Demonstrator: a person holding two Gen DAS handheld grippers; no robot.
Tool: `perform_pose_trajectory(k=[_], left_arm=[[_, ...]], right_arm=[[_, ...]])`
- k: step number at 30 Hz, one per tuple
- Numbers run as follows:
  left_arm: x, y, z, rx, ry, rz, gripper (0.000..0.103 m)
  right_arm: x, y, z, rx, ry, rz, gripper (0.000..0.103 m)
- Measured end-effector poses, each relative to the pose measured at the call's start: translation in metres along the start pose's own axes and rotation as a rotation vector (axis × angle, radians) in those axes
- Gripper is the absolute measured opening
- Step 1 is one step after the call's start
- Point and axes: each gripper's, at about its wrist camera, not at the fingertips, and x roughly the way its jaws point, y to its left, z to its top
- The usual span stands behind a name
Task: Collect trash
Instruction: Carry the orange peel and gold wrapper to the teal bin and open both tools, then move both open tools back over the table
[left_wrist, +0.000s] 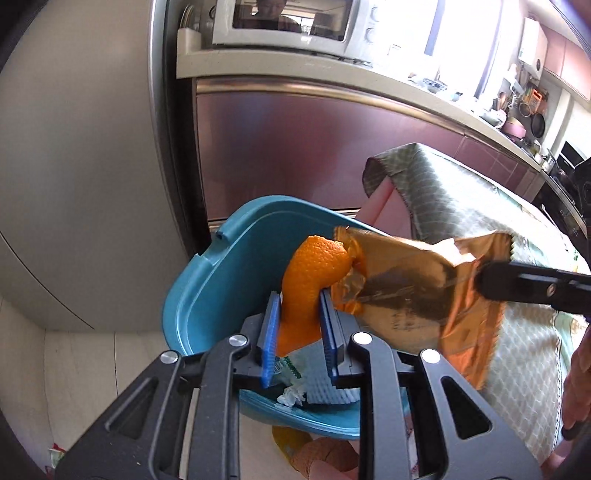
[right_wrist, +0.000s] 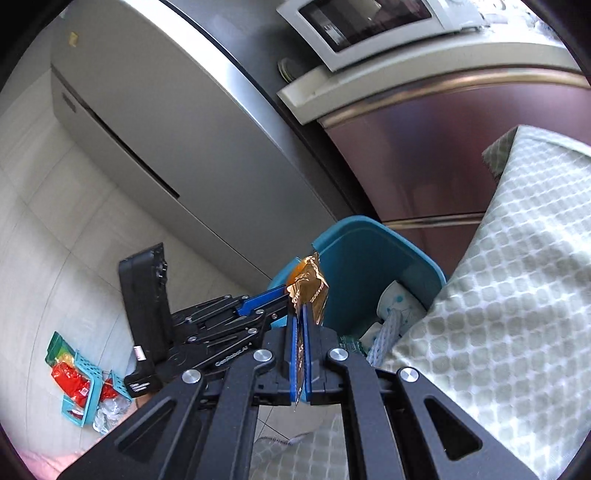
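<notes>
My left gripper (left_wrist: 297, 299) is shut on an orange peel (left_wrist: 312, 266) and holds it above a teal trash bin (left_wrist: 207, 291) that has wrappers and tissue inside. My right gripper (right_wrist: 303, 308) is shut on a gold foil wrapper (right_wrist: 308, 286), held over the same bin (right_wrist: 365, 258). In the left wrist view the wrapper (left_wrist: 413, 288) hangs right of the peel, with the right gripper's finger (left_wrist: 517, 284) clamping it. The left gripper (right_wrist: 266, 306) shows in the right wrist view, left of the wrapper.
A table with a green checked cloth (left_wrist: 472, 206) stands right of the bin. A refrigerator (right_wrist: 155, 122) and maroon cabinets (left_wrist: 295, 147) with a microwave (left_wrist: 291, 22) stand behind. Small teal baskets with red packets (right_wrist: 81, 384) lie on the floor at left.
</notes>
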Motion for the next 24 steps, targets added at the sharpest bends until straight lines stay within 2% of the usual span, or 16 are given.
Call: perform_pose_trajectory(k=[5, 7, 9, 17, 24], left_arm=[[0.010, 0.005, 0.002, -0.023, 0.004, 0.012, 0.023], [0.011, 0.005, 0.002, -0.029, 0.001, 0.010, 0.023], [0.011, 0.004, 0.002, -0.031, -0.003, 0.008, 0.023], [-0.004, -0.007, -0.001, -0.021, -0.038, -0.016, 0.027], [-0.020, -0.027, -0.001, 0.010, -0.073, -0.052, 0.029]], right_arm=[[0.028, -0.005, 0.000, 0.045, 0.059, -0.003, 0.005], [0.038, -0.007, -0.001, 0.058, 0.074, -0.021, 0.012], [0.041, -0.006, -0.002, 0.051, 0.080, -0.036, 0.011], [0.026, -0.008, -0.010, 0.019, 0.059, -0.072, 0.022], [-0.001, -0.009, -0.020, -0.005, 0.030, -0.073, 0.027]])
